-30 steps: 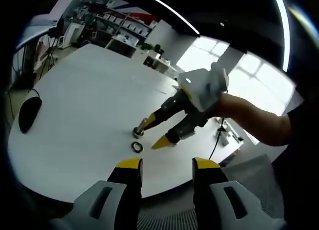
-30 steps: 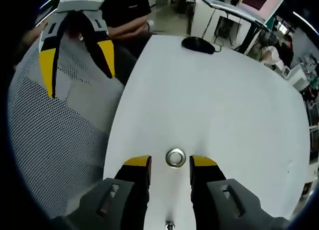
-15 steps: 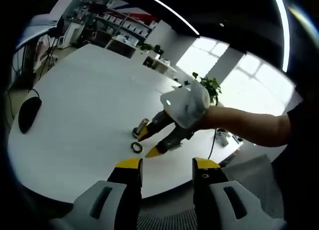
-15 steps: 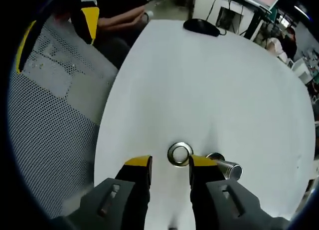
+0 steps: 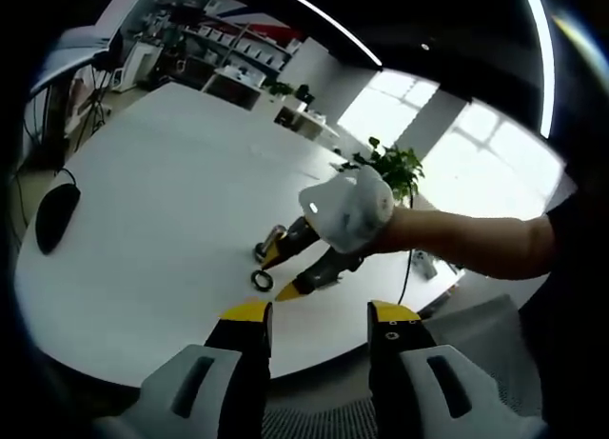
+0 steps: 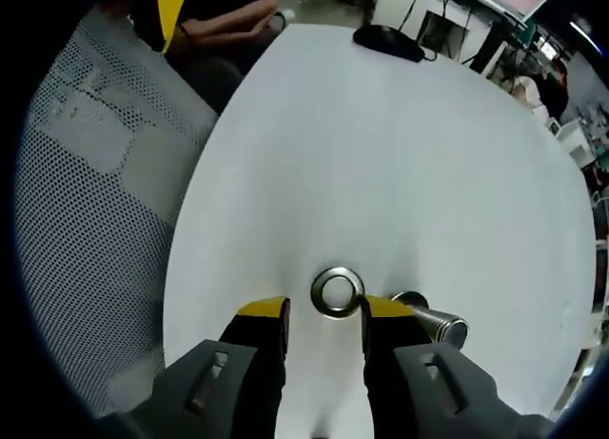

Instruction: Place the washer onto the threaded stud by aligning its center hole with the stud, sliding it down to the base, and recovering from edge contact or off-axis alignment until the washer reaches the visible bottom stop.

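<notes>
The metal washer (image 6: 338, 291) lies flat on the white table (image 6: 381, 163), just ahead of my right gripper (image 6: 324, 310), whose jaws stand open on either side of it without touching. The threaded stud (image 6: 433, 322) stands just right of the right jaw. In the left gripper view the washer (image 5: 262, 280) is a small dark ring, with the stud (image 5: 269, 241) a little beyond it and the right gripper (image 5: 282, 274) tilted down over the ring, held by a gloved hand. My left gripper (image 5: 321, 315) is open and holds nothing, back off the table's near edge.
A black mouse (image 6: 385, 41) lies at the table's far end, also seen as a mouse (image 5: 55, 216) at the left. A grey mesh chair (image 6: 86, 172) stands along the table edge. A seated person (image 6: 238, 20) is beyond it. Shelves and windows fill the room behind.
My right gripper has come down and forward to the washer, its tips now flanking the ring. The stud has come into the right gripper view. The left gripper has not moved.
</notes>
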A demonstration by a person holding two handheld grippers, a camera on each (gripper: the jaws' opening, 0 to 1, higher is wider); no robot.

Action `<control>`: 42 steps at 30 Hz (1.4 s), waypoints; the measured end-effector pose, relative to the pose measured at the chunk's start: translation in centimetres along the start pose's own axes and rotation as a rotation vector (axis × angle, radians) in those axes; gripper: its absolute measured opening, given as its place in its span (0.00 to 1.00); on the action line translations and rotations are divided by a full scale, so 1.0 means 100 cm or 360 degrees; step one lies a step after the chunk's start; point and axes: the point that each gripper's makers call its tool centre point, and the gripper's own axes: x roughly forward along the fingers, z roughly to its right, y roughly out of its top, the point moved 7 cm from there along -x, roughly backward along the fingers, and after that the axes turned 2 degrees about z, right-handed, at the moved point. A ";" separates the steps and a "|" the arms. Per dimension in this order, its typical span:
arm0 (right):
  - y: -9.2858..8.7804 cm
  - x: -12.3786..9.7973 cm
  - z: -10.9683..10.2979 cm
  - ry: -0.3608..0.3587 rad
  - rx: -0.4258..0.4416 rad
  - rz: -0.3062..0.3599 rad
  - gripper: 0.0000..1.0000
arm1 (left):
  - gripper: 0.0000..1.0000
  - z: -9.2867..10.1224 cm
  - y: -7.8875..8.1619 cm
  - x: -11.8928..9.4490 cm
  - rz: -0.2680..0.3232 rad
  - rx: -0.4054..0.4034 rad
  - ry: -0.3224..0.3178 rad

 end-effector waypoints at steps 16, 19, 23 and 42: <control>0.007 0.003 0.007 -0.0030 -0.0015 0.0023 0.30 | 0.38 0.000 0.000 0.000 -0.0002 0.0001 -0.0001; 0.003 0.001 0.008 -0.0042 -0.0005 0.0020 0.30 | 0.38 0.000 0.000 0.000 -0.0001 0.0001 -0.0001; -0.001 0.000 0.008 -0.0054 -0.0039 -0.0009 0.23 | 0.38 0.000 0.000 0.000 -0.0003 0.0002 -0.0002; 0.001 0.001 0.003 -0.0057 0.0000 0.0098 0.07 | 0.38 0.001 0.000 0.000 -0.0003 0.0001 -0.0003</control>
